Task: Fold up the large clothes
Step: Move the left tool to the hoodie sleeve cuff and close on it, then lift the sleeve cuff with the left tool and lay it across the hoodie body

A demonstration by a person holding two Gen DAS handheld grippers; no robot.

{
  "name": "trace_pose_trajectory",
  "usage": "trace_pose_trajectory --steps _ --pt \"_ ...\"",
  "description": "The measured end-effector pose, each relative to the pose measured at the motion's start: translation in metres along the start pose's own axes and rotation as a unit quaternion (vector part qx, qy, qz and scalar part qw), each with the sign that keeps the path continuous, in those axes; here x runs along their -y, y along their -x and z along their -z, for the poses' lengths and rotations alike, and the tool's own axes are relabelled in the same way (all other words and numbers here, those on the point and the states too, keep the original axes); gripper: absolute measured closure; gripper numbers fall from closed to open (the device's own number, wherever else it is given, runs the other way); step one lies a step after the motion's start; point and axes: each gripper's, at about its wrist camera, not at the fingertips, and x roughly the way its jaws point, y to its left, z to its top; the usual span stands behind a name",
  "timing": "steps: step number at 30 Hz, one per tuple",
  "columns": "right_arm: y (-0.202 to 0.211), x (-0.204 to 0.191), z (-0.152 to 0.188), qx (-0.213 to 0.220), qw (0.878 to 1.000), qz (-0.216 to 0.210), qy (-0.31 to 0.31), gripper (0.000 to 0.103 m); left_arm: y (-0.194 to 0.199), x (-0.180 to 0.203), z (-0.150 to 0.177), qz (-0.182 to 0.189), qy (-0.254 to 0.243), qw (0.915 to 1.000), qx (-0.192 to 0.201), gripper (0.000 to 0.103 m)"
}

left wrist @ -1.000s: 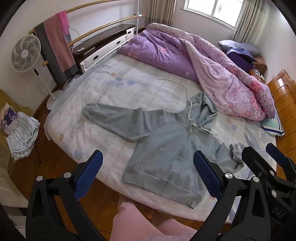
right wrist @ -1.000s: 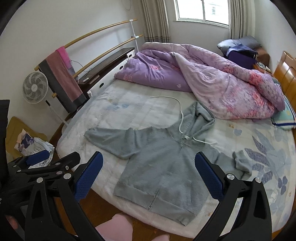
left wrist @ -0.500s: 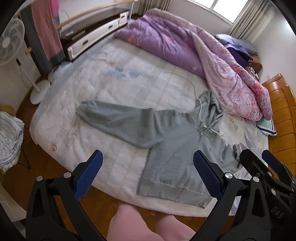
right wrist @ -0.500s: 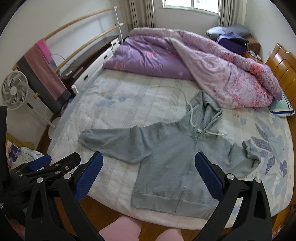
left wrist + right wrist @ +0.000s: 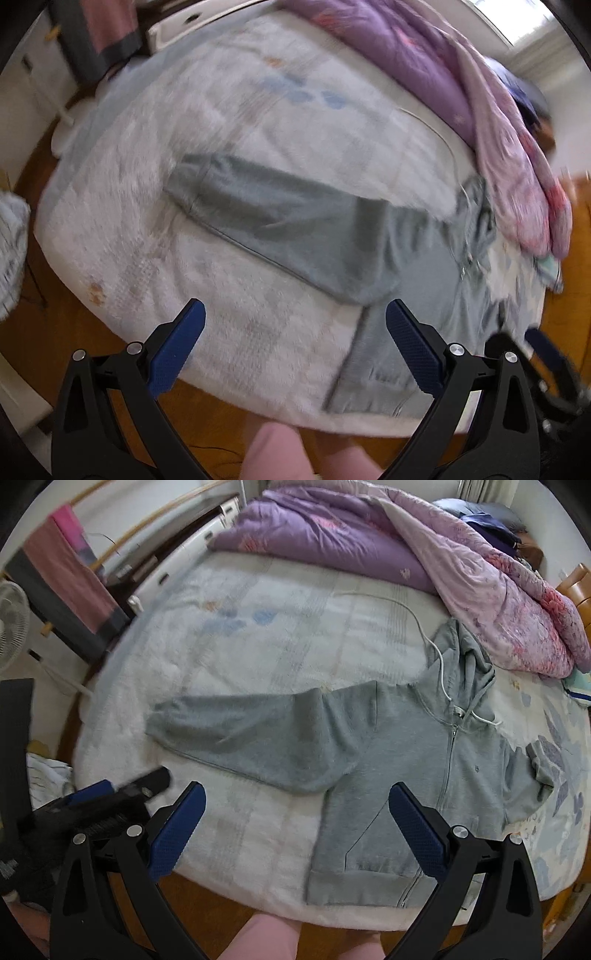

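Both my grippers wide open, empty, above the bed's near edge.
The hoodie (image 5: 369, 746) lies flat ahead of my right gripper (image 5: 295, 823); its sleeve stretches beyond my left gripper (image 5: 293, 341), untouched.

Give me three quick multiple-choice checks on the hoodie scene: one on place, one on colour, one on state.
1. Where does the grey zip-up cotton hoodie lie?
A. on the white patterned bedspread
B. on the floor
C. on the rail

2. What colour is the bunched quilted duvet behind it?
A. green
B. purple and pink
C. black

3. How does the right claw stand?
A. shut on a sleeve
B. shut, empty
C. open, holding nothing

Answers: 1 A, the hoodie is spread flat on the bedspread; 2 B, purple and pink fabric shows; 3 C, its blue pads stand wide apart above the cloth.
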Motion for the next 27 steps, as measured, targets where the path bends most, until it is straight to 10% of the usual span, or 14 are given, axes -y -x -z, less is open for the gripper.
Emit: trace_pose_trajectory --steps 14,27 --pt "-0.121 -0.023 -0.035 -0.072 0.997 0.016 -0.029 0.007 -0.141 -0.120 -0.073 0.006 0.163 0.9865 -0.012 0.006" --pt "-0.152 -0.019 -0.019 -0.126 0.992 0.022 -0.004 0.007 -0.172 -0.153 -0.100 -0.004 0.180 0.9832 0.028 0.084"
